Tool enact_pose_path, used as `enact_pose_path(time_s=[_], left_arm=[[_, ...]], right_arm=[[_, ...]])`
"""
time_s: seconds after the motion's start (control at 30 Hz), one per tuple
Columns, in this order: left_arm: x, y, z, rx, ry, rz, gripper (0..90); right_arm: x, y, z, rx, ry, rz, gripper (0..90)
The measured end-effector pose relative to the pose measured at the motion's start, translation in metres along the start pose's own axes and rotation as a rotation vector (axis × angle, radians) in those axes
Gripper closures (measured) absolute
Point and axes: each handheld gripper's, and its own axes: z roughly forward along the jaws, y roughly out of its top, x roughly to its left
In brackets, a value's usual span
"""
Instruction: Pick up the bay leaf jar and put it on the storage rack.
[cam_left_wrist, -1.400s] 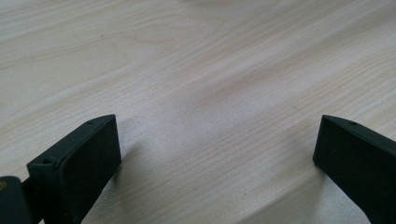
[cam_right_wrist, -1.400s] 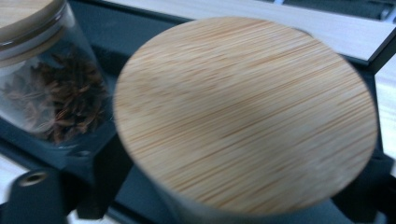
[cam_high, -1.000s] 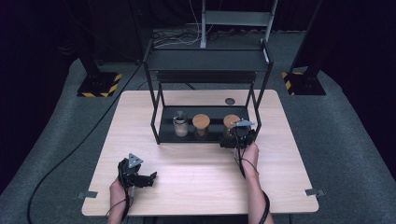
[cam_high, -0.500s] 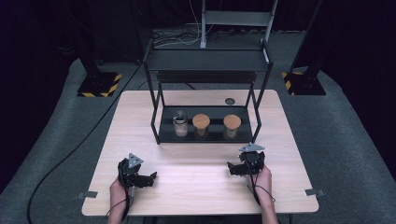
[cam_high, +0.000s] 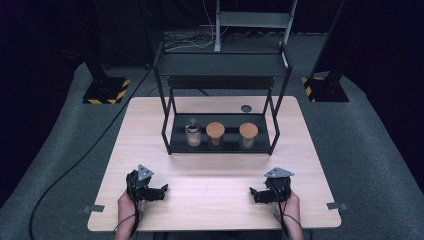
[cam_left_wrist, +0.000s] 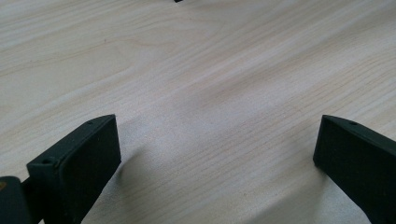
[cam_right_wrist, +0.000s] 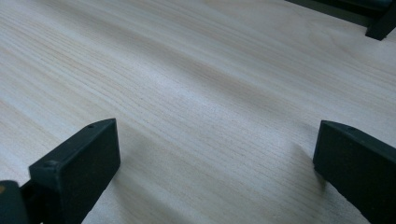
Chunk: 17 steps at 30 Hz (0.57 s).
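Both tongs (cam_high: 161, 190) (cam_high: 255, 194) spread apart, empty, resting near edge of worktop (cam_high: 210, 172); we judge next reach: far to jars (cam_high: 216, 134) on rack shelf (cam_high: 220, 142).

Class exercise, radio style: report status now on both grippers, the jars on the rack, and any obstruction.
Left gripper open, empty, low over table. Right gripper open, empty, same. Three jars upright on rack lower shelf, untouched. Nothing between grippers and rack.

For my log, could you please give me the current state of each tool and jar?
Left tool: open, empty, at the table.
Right tool: open, empty, at the table.
Left jar: upright, grey stopper on.
Middle jar: upright, wooden lid on.
Right jar: upright, wooden lid on.
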Motion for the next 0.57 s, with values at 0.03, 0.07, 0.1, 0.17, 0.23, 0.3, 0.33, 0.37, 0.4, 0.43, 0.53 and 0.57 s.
enact_pose_path(time_s=[0.03,0.07,0.1,0.17,0.23,0.3,0.33,0.37,0.4,0.43,0.53,0.57], left_arm=[[-0.0004,0.0000,-0.0003,-0.001,0.003,0.004,0.3],[-0.0011,-0.0002,-0.0004,-0.004,0.008,0.008,0.3],[-0.0017,-0.0003,-0.0005,-0.006,0.012,0.011,0.3],[-0.0017,-0.0003,-0.0006,-0.006,0.013,0.012,0.3],[-0.0007,-0.0001,-0.0003,-0.002,0.005,0.006,0.3],[-0.0011,-0.0002,-0.0004,-0.004,0.008,0.007,0.3],[-0.0016,-0.0003,-0.0005,-0.006,0.011,0.009,0.3],[-0.0018,-0.0003,-0.0006,-0.007,0.012,0.011,0.3],[-0.0018,-0.0003,-0.0006,-0.007,0.012,0.011,0.3],[-0.0016,-0.0003,-0.0005,-0.006,0.011,0.009,0.3],[-0.0016,-0.0003,-0.0006,-0.005,0.011,0.011,0.3],[-0.0016,-0.0003,-0.0005,-0.006,0.010,0.009,0.3]], right_arm=[[0.0011,0.0001,0.0005,0.004,-0.007,-0.007,0.0],[0.0014,0.0002,0.0005,0.004,-0.008,-0.009,0.0],[0.0012,0.0002,0.0006,0.004,-0.007,-0.008,0.0],[0.0011,0.0001,0.0004,0.003,-0.008,-0.008,0.0],[0.0018,0.0000,0.0002,0.000,-0.013,-0.014,0.2],[0.0015,-0.0001,0.0002,-0.001,-0.008,-0.013,0.9],[0.0016,-0.0002,0.0000,-0.001,-0.008,-0.015,1.0],[0.0019,-0.0002,0.0000,-0.002,-0.006,-0.016,1.0],[0.0019,-0.0002,0.0000,-0.002,-0.006,-0.016,1.0],[0.0027,-0.0003,-0.0003,-0.004,-0.010,-0.023,1.0],[0.0028,-0.0003,-0.0001,-0.002,0.007,-0.031,1.1],[0.0029,-0.0003,-0.0001,-0.004,0.005,-0.032,1.0]])
